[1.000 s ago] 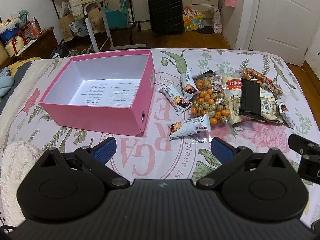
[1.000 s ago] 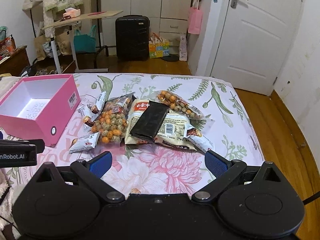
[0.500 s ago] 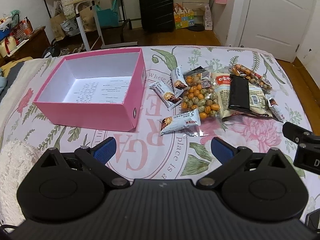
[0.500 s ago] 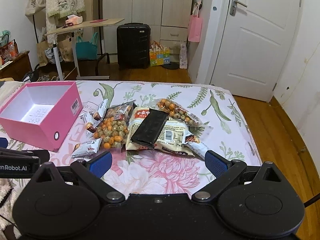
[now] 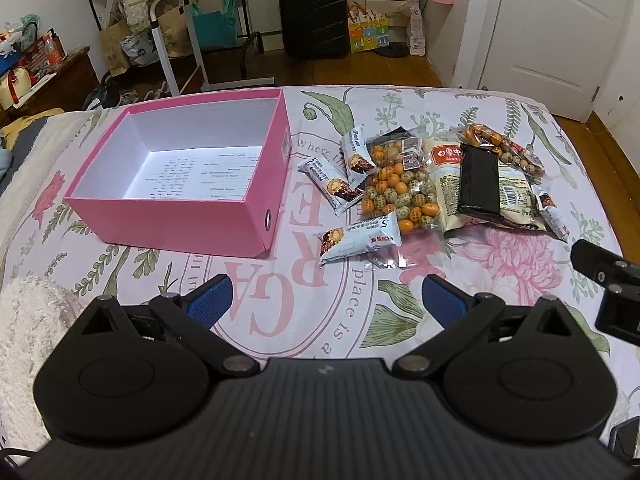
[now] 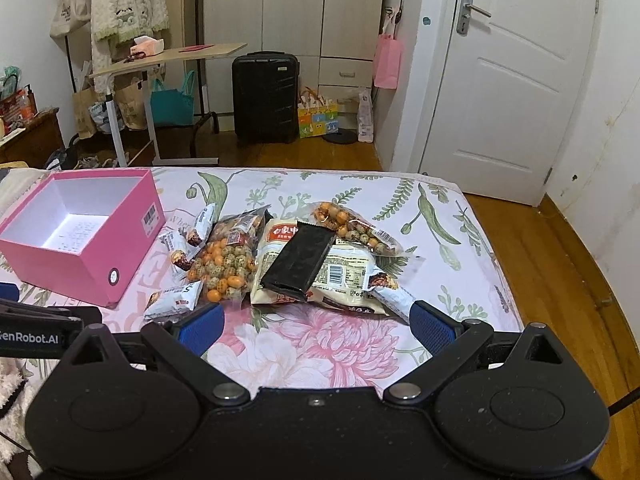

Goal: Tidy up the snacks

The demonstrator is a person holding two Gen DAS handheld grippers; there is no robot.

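Note:
An empty pink box [image 5: 256, 196] [image 6: 120, 248] stands on the floral bedspread at the left. Right of it lies a pile of snacks: small white bars [image 5: 360, 238] [image 6: 174, 300], a clear bag of coated nuts [image 5: 396, 190] [image 6: 226, 258], a beige packet [image 5: 448, 184] [image 6: 348, 276] with a black bar [image 5: 478, 182] [image 6: 298, 258] on top, and a second nut bag [image 5: 500, 146] [image 6: 352, 226]. My left gripper [image 5: 326, 300] is open and empty, held above the bed in front of the nearest white bar. My right gripper [image 6: 316, 326] is open and empty in front of the beige packet.
The bed's far edge drops to a wooden floor with a black suitcase [image 6: 264, 98], a rolling desk [image 6: 160, 60] and bags. A white door [image 6: 516, 80] is at the right. A fluffy white blanket [image 5: 24, 320] lies at my near left. The right gripper's body [image 5: 608, 284] shows in the left wrist view.
Both grippers have pulled back and risen, so the box and snacks sit farther off and lower in view. Nothing on the bed has moved. Both stay open.

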